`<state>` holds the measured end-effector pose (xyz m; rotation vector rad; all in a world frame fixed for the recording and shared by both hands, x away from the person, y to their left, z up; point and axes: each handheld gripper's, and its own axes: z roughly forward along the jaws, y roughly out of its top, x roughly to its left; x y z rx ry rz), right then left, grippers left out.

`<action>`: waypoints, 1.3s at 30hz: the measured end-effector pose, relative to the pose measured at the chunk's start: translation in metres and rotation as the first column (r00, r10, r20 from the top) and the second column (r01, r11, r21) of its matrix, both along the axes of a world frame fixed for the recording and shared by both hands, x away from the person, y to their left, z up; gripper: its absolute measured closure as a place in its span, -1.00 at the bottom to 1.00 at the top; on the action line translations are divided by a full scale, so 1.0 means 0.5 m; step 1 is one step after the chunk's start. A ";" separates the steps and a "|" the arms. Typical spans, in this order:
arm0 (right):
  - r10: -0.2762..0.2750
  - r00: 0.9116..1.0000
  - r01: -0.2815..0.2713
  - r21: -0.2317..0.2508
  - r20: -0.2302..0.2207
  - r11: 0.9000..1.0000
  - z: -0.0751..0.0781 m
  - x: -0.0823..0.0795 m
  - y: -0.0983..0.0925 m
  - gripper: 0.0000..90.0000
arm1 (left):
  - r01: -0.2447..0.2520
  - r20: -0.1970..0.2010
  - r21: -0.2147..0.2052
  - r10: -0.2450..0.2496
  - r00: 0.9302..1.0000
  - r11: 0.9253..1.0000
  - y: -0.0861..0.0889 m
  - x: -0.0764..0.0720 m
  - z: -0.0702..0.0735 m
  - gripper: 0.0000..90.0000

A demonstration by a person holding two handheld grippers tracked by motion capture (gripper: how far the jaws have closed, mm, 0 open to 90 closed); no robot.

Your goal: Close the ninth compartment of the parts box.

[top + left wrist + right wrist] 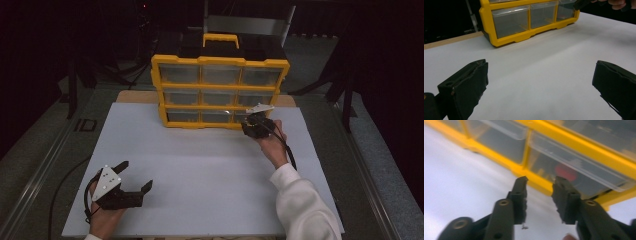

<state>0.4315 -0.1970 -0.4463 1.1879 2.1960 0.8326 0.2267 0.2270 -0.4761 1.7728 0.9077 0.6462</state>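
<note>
With the right claw (539, 186) partly apart and empty before the bottom right drawer (576, 172), it should line up with the drawer's front lip, while the left claw (536, 82) rests wide apart over the tabletop (200, 170).

Where things sit on my table

Drawer cabinet (220, 92) stands at the far edge; my right gripper (251, 126) just before its lower right drawer (252, 116), left gripper (134, 176) near me.

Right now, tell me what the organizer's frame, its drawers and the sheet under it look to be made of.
Organizer frame: likely moulded plastic, solid yellow with a slight sheen and rounded edges.
Drawers: clear, glossy plastic by the look; you can see through the fronts, and a red item shows inside one.
Sheet: smooth, matte white board or paper; which of these, the look leaves open.
</note>
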 end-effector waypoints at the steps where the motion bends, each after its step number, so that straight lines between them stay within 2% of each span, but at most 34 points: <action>1: 0.010 1.000 -0.010 0.005 -0.002 1.000 0.001 -0.005 0.002 0.28 | 0.001 0.001 -0.001 -0.001 1.000 1.000 0.000 0.000 0.000 -0.99; 4: 0.056 0.998 -0.056 0.005 0.002 0.998 0.006 -0.022 0.005 0.18 | 0.001 -0.001 0.000 -0.001 1.000 1.000 -0.001 0.000 0.000 -0.99; 8: 0.112 0.994 -0.111 0.046 -0.019 0.993 0.014 -0.045 0.007 -0.05 | 0.002 -0.001 0.001 -0.002 1.000 1.000 -0.001 0.000 0.000 -0.99; 11: 0.134 0.991 -0.133 0.065 -0.005 0.989 0.023 -0.066 0.006 -0.16 | 0.000 -0.001 0.000 0.000 1.000 1.000 -0.001 0.000 0.000 -0.99; 13: 0.140 0.990 -0.142 0.074 0.024 0.987 0.028 -0.082 0.007 -0.22 | 0.001 0.000 -0.001 -0.001 1.000 1.000 -0.002 -0.001 0.000 -0.99; 14: 0.140 0.990 -0.142 0.074 0.024 0.987 0.028 -0.082 0.007 -0.22 | 0.001 0.000 -0.001 -0.001 1.000 1.000 -0.002 -0.001 0.000 -0.99; 16: 0.144 0.989 -0.147 0.068 0.037 0.987 0.033 -0.102 0.008 -0.39 | 0.002 -0.001 0.000 -0.002 1.000 1.000 -0.002 -0.001 0.000 -0.99; 20: 0.139 0.989 -0.143 0.075 0.057 0.987 0.040 -0.123 0.007 -0.55 | 0.003 -0.001 0.002 -0.003 1.000 1.000 -0.002 -0.001 0.001 -0.99; 21: 0.142 0.988 -0.148 0.096 0.066 0.984 0.043 -0.134 0.004 -0.58 | 0.002 -0.001 0.000 -0.002 1.000 1.000 -0.002 -0.001 0.001 -0.99; 24: 0.143 0.988 -0.149 0.107 0.062 0.983 0.044 -0.143 0.000 -0.65 | 0.001 -0.001 -0.004 -0.001 1.000 1.000 -0.001 -0.001 0.000 -0.99; 31: 0.150 0.985 -0.161 0.131 0.086 0.978 0.048 -0.173 -0.014 -0.71 | 0.005 -0.004 -0.001 -0.005 1.000 1.000 -0.002 0.000 0.000 -0.99; 39: 0.127 0.985 -0.143 0.135 0.120 0.980 0.032 -0.210 -0.029 -0.74 | 0.005 -0.003 -0.003 -0.005 1.000 1.000 -0.002 0.000 0.000 -0.99</action>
